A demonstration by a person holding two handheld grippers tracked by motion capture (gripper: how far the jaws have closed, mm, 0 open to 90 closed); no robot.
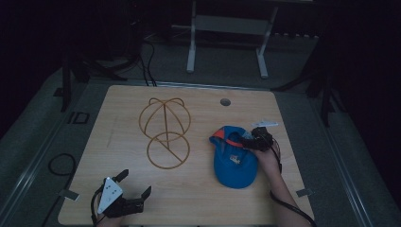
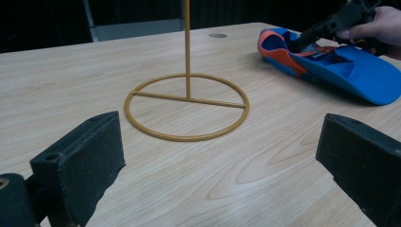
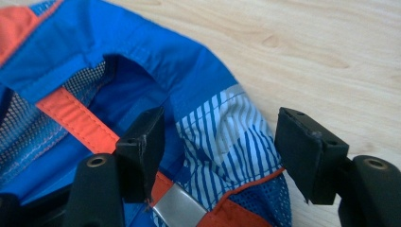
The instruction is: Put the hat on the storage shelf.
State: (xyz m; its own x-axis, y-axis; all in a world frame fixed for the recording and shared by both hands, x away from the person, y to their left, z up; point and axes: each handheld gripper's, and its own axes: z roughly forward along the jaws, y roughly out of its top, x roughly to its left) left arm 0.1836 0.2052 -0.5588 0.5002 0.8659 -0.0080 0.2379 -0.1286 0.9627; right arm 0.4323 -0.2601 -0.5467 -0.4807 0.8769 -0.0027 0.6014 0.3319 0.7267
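Note:
A blue cap (image 1: 234, 163) with orange trim lies upside down on the right of the wooden table (image 1: 203, 198). My right gripper (image 1: 248, 142) reaches over its far rim from the right. In the right gripper view the open jaws (image 3: 220, 123) straddle the cap's striped side panel (image 3: 222, 137), one jaw inside the cap (image 3: 142, 61) and one outside over the wood. A golden wire hat stand (image 1: 165, 132) rises at the table's middle. My left gripper (image 1: 135, 182) rests open near the front left edge. Its jaws (image 2: 220, 127) face the stand (image 2: 187, 56) and the cap (image 2: 359, 71) with nothing between them.
A round cable hole (image 1: 225, 102) sits near the table's far edge. Behind the table stands a white-legged frame (image 1: 191, 47) on a dark floor. Cables (image 1: 61, 165) lie on the floor to the left.

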